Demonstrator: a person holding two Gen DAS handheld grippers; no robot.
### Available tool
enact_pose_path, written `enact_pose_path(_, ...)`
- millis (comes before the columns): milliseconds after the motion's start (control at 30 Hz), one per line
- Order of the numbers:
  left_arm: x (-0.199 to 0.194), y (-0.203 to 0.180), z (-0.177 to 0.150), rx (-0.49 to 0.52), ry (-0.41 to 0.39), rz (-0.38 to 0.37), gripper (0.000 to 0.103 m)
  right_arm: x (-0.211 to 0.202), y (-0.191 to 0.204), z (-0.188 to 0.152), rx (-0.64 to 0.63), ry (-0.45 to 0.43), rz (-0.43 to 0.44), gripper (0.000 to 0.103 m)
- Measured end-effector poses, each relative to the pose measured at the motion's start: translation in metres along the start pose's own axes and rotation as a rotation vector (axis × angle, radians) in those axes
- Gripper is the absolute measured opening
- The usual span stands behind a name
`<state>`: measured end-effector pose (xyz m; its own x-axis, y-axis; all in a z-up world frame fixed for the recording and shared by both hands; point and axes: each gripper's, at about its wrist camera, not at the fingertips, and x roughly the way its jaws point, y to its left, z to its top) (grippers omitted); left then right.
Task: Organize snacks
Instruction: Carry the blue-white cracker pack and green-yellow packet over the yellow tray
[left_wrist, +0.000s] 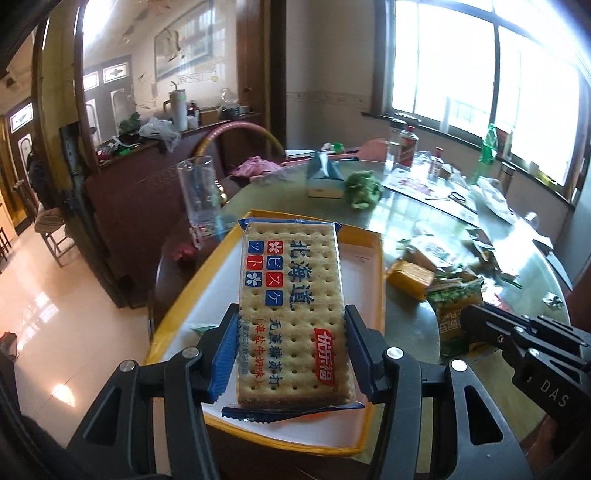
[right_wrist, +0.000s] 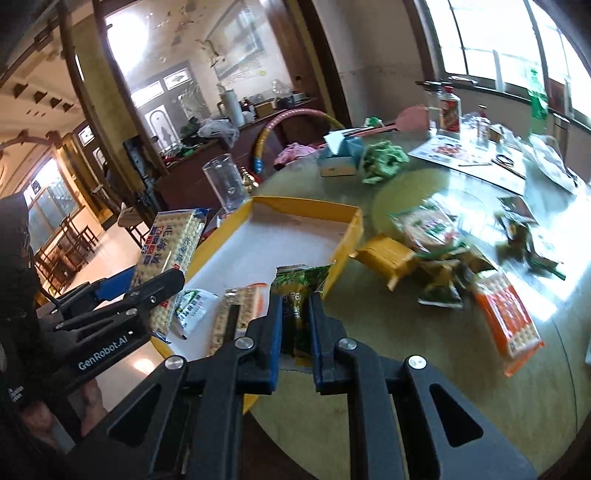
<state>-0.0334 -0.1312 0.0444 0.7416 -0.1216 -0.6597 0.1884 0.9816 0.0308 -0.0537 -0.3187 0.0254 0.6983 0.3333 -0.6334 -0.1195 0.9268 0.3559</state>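
Observation:
My left gripper (left_wrist: 291, 314) is shut on a blue-edged pack of soda crackers (left_wrist: 291, 295), pads against its two long edges. It holds the pack flat above a shallow yellow box (left_wrist: 201, 273) with a white floor. My right gripper (right_wrist: 295, 301) is shut on a green snack packet (right_wrist: 297, 291), just in front of the near corner of the yellow box (right_wrist: 347, 236). Inside the box lie a white packet (right_wrist: 192, 306) and an orange-trimmed cracker pack (right_wrist: 240, 310). In the right wrist view the left gripper (right_wrist: 173, 277) shows at the left, raised with the soda crackers (right_wrist: 170, 254).
The box sits at the near-left edge of a round glass-topped table (right_wrist: 388, 350). Loose snacks lie to its right: a yellow packet (right_wrist: 388, 254), an orange cracker pack (right_wrist: 509, 317) and green packets. A tall glass (right_wrist: 225, 184), a tissue box (right_wrist: 340, 158) and bottles stand farther back.

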Motion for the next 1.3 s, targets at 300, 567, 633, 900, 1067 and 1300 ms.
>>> enact_pose_path(300, 0.041, 0.052, 0.009, -0.086, 0.059, -0.02, 0.054, 0.055, 0.024, 0.022, -0.014, 0.058, 0.019, 0.015)
enact_pose_path(567, 0.101, 0.087, 0.019, -0.112, 0.157, -0.013, 0.054, 0.132, 0.029, 0.038, -0.019, 0.162, -0.017, 0.015)
enact_pose_path(633, 0.111, 0.088, 0.02, -0.106, 0.169, 0.002, 0.054, 0.145, 0.029, 0.042, -0.021, 0.18, -0.02, 0.015)
enact_pose_path(900, 0.138, 0.076, 0.023, -0.025, 0.232, 0.037, 0.054, 0.181, 0.032, 0.044, -0.062, 0.238, -0.086, 0.015)
enact_pose_path(1067, 0.144, 0.075, 0.025, 0.004, 0.261, 0.033, 0.054, 0.194, 0.027, 0.042, -0.051, 0.264, -0.109, 0.014)
enact_pose_path(1300, 0.154, 0.072, 0.024, 0.033, 0.309, 0.037, 0.054, 0.194, 0.026, 0.042, -0.05, 0.256, -0.115, 0.014)
